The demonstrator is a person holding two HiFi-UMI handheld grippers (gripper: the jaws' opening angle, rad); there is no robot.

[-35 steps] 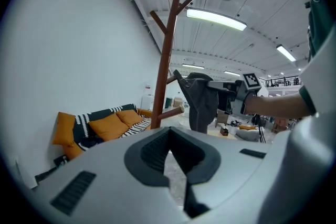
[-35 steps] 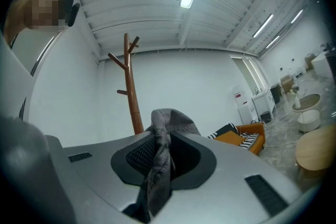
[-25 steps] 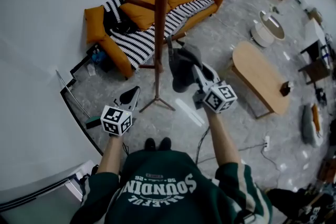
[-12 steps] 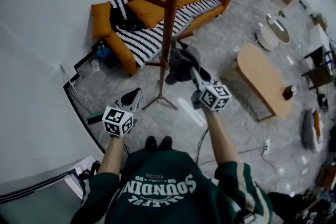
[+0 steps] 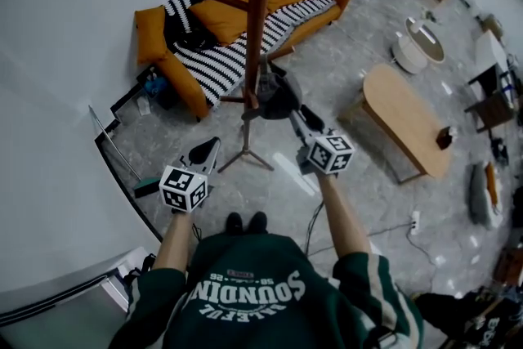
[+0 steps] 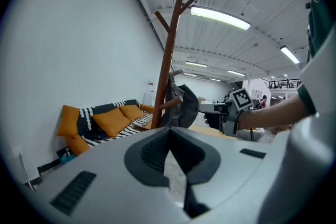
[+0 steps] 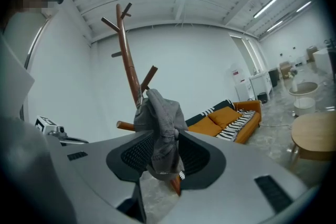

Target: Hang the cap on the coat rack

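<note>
On a lower peg of the coat rack (image 5: 257, 12): grey cap (image 5: 274, 98) hangs beside the pole | right gripper (image 7: 165, 152): jaws just opened wide, cap between them, unclamped | left gripper (image 6: 169, 136): jaws closed, empty, well apart from the rack

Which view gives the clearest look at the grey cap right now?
The right gripper view: the cap fills the centre, hanging on the coat rack between the jaws of the right gripper, which have just been opening. The head view shows the cap small, from above; the left gripper view shows its side.
</note>
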